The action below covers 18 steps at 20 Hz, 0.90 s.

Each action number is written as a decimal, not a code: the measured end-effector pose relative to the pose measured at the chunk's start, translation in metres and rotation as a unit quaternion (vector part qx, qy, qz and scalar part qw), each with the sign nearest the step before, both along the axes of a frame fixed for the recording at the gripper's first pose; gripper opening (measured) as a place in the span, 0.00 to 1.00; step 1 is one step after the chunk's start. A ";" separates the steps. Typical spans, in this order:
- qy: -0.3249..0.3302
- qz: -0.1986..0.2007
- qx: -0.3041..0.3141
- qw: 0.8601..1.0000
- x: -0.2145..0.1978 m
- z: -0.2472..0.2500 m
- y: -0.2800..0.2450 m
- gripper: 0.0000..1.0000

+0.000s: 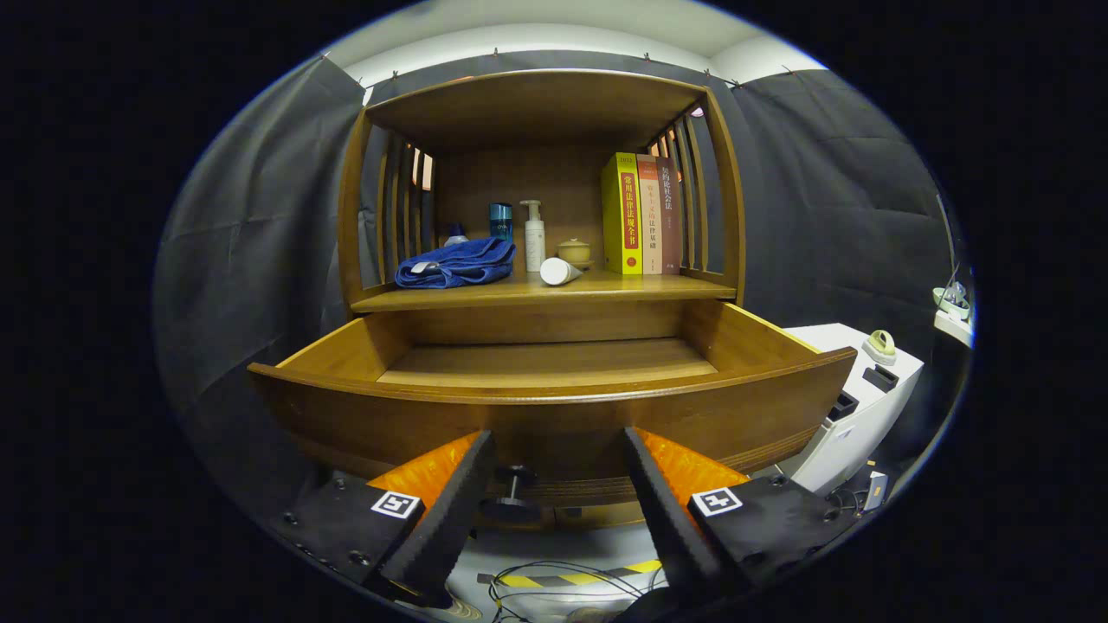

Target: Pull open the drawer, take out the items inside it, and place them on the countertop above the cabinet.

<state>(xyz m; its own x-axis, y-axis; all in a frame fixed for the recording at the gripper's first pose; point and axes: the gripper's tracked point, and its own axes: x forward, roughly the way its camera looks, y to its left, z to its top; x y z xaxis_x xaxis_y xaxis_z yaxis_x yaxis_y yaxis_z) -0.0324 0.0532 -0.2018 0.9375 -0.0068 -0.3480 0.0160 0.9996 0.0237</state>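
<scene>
The wooden drawer [554, 407] stands pulled out toward me, and the part of its floor I can see is bare. My gripper [558, 446] is open, its black fingertips [478, 450] spread against the drawer's front panel. The dark knob [514, 484] sits low between the fingers, untouched. On the countertop [537, 292] above the drawer lie a folded blue towel [456, 262], a white tube on its side [558, 272], a white pump bottle [534, 235], a teal bottle [500, 221] and a small yellow lidded pot [574, 252].
Three upright books [640, 215] stand at the countertop's right end, under the slatted cabinet top. A white machine [857, 407] stands right of the drawer. Cables and striped tape [563, 578] lie on the floor below the fingers.
</scene>
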 end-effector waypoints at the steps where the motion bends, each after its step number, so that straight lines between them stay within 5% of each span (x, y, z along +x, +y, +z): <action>1: 0.000 0.000 0.000 1.000 0.006 0.000 0.000 0.98; 18: -0.015 0.002 -0.013 1.000 0.120 0.003 0.000 0.98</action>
